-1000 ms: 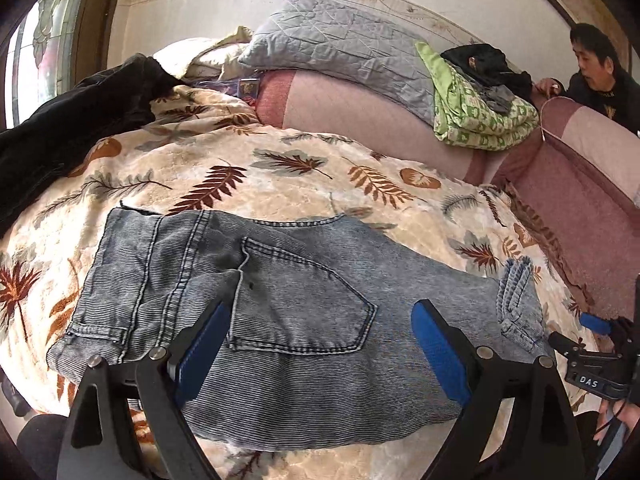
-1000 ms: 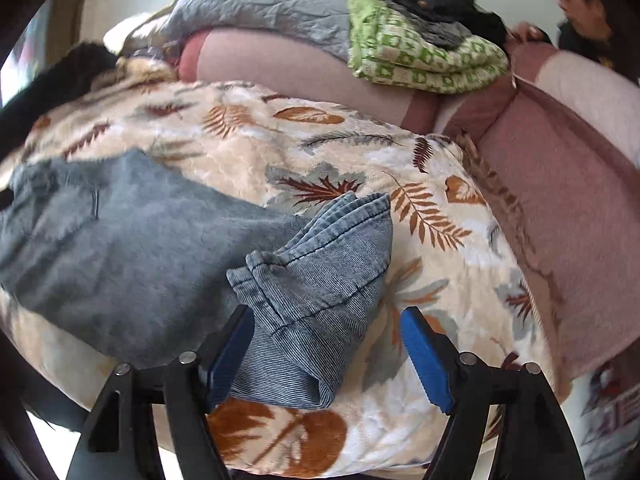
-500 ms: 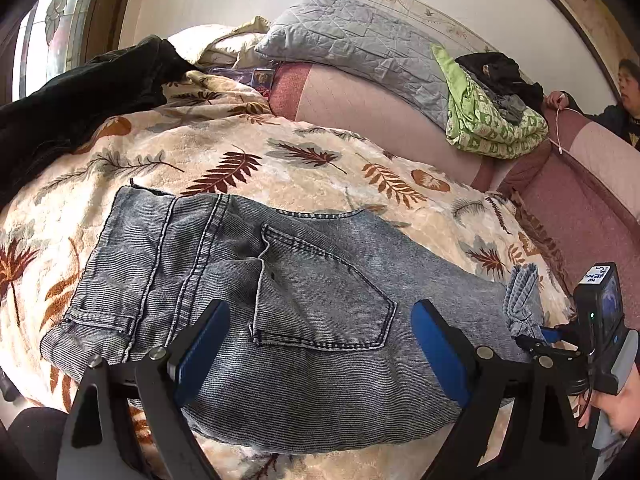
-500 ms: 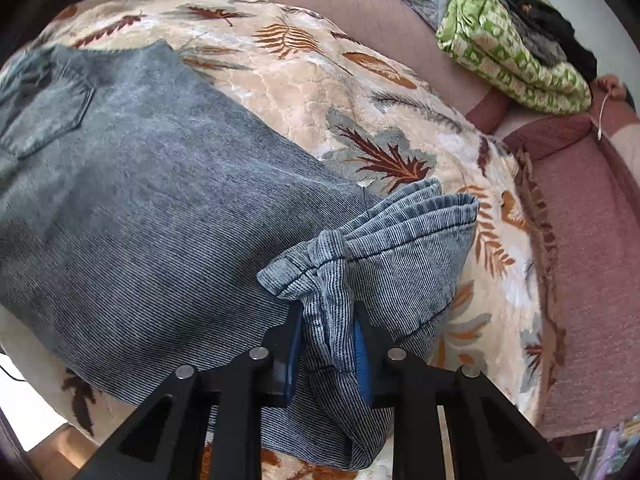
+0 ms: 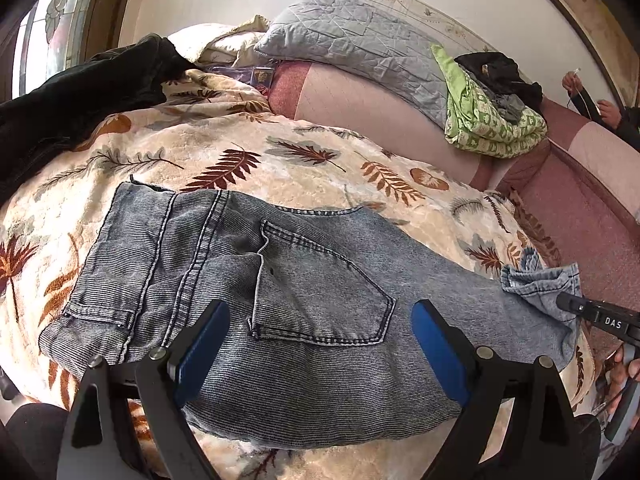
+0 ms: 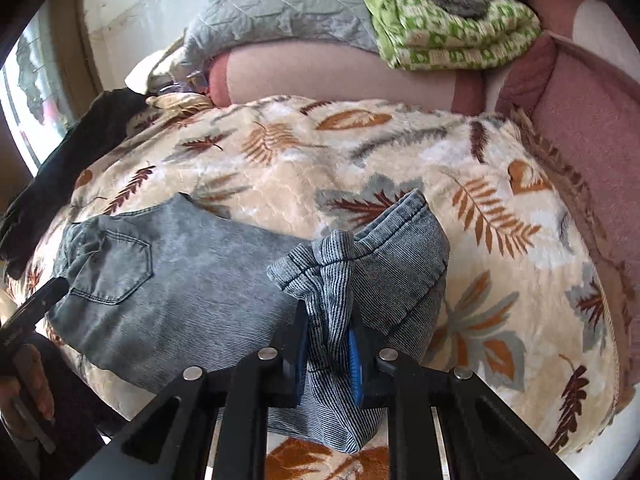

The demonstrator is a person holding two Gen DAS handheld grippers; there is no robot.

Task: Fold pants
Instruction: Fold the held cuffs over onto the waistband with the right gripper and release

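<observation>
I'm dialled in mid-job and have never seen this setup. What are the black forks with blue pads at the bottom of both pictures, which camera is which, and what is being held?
No robot arm here: a person holds a two-finger tool in each hand, each with a fisheye camera looking along its fingers.

In the left wrist view, the left tongs stand open above the seat of the grey jeans, which lie flat on a leaf-print blanket; they hold nothing.

In the right wrist view, the right tongs are shut on a bunched fold of the leg hem. The same tongs show at the right edge of the left view.

Behind lie a grey pillow and a green patterned quilt.
</observation>
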